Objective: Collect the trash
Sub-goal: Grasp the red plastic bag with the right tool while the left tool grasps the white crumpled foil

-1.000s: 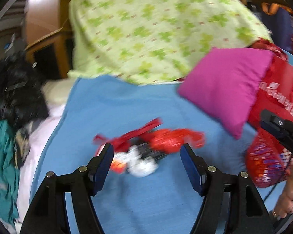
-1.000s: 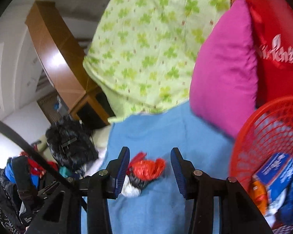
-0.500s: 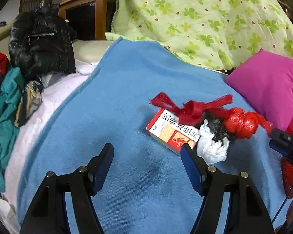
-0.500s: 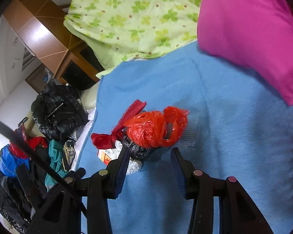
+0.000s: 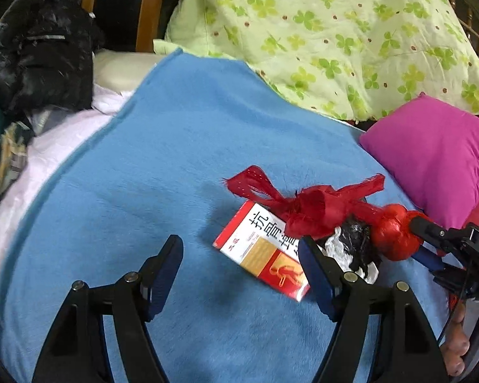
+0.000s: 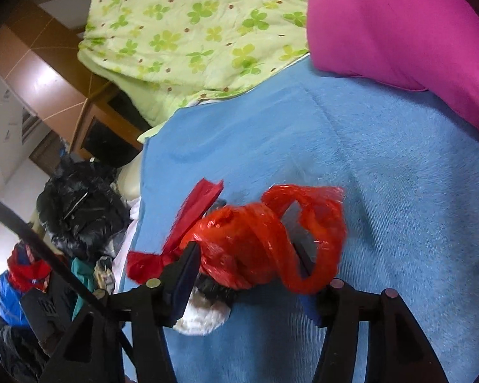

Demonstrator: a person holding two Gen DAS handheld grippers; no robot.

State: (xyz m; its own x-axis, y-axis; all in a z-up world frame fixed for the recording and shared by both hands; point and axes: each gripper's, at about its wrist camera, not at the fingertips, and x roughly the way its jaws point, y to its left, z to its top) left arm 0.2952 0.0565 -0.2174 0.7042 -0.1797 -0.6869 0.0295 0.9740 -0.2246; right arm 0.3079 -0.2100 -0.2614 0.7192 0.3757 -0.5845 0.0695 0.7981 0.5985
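Observation:
A small pile of trash lies on the blue blanket (image 5: pixel 175 159): a red and white carton (image 5: pixel 262 252), a red mesh ribbon (image 5: pixel 306 206), a crumpled black and white wad (image 5: pixel 351 249) and a knotted red plastic bag (image 5: pixel 396 236). My left gripper (image 5: pixel 239 271) hovers just before the carton, its jaws opening, the carton's near corner behind the right finger. In the right wrist view the red plastic bag (image 6: pixel 255 239) sits between the opening jaws of my right gripper (image 6: pixel 246 271), and its loop hides part of the right finger. The right gripper (image 5: pixel 428 242) also shows at the bag's right side.
A green clover quilt (image 5: pixel 319 32) is heaped at the back, with a magenta pillow (image 5: pixel 431 159) to its right. A black bag (image 5: pixel 41 63) and a heap of clothes (image 6: pixel 19 281) lie off the blanket's left edge, before a wooden cabinet (image 5: pixel 143 16). A hand (image 5: pixel 459 348) shows at lower right.
Both grippers came down and closer to the trash pile. The right jaws widened around the red bag, and the red basket left the right wrist view.

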